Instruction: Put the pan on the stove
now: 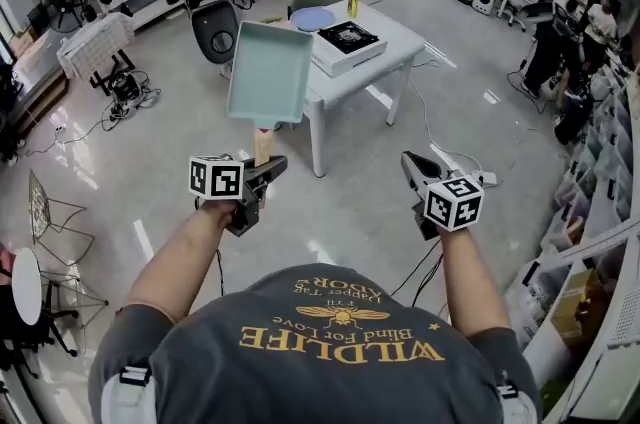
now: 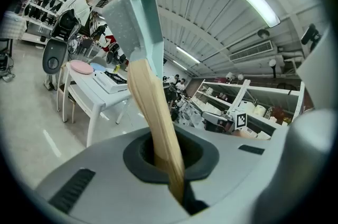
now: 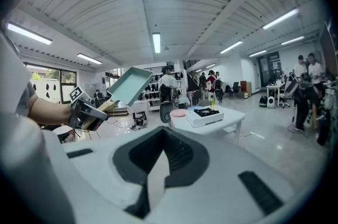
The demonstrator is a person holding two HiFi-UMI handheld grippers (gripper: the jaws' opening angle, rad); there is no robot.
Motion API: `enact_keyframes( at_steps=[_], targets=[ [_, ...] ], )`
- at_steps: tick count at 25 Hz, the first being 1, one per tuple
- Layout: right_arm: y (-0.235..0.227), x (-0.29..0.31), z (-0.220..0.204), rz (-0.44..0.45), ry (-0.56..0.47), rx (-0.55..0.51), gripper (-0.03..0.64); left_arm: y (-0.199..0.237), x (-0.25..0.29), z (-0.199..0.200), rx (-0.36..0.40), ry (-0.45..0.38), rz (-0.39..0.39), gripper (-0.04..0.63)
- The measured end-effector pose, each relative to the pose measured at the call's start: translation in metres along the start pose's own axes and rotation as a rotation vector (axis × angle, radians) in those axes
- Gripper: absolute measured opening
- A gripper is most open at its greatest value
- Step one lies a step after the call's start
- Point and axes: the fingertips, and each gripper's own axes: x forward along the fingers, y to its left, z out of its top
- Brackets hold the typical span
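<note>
We are carrying the pan (image 1: 268,72), left gripper (image 1: 262,174) clamped on its handle (image 1: 262,146), right gripper (image 1: 412,164) closed on nothing, next needing to reach the stove (image 1: 348,38) at upper centre.

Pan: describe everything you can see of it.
The pan is rectangular, pale mint green, with raised walls and a flat light-wood handle. The left claw is shut on that handle, holding the pan in the air, tilted steeply up. It touches nothing else and is short of the white table and its stove.
</note>
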Motion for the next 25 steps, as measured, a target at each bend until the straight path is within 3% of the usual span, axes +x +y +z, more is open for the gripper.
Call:
enact_keyframes(
  at_steps=[7,14,20,25],
  targets=[
    [-0.024,-0.009,-0.006,0.023,0.003,0.003,0.000,-0.022,0.023,-0.001,-0.022,0.009,-0.012,0.000],
    [-0.026,0.011,0.002,0.038,0.014,-0.006,0.000,-0.008,0.026,0.015,-0.025,0.015,-0.029,0.000],
    [-0.035,0.050,0.007,-0.003,0.032,0.002,0.000,0.034,0.038,0.035,-0.042,0.024,-0.086,0.000],
    [-0.033,0.121,0.027,-0.057,0.045,-0.004,0.000,0.105,0.043,0.083,-0.043,0.024,-0.158,0.000]
  ],
)
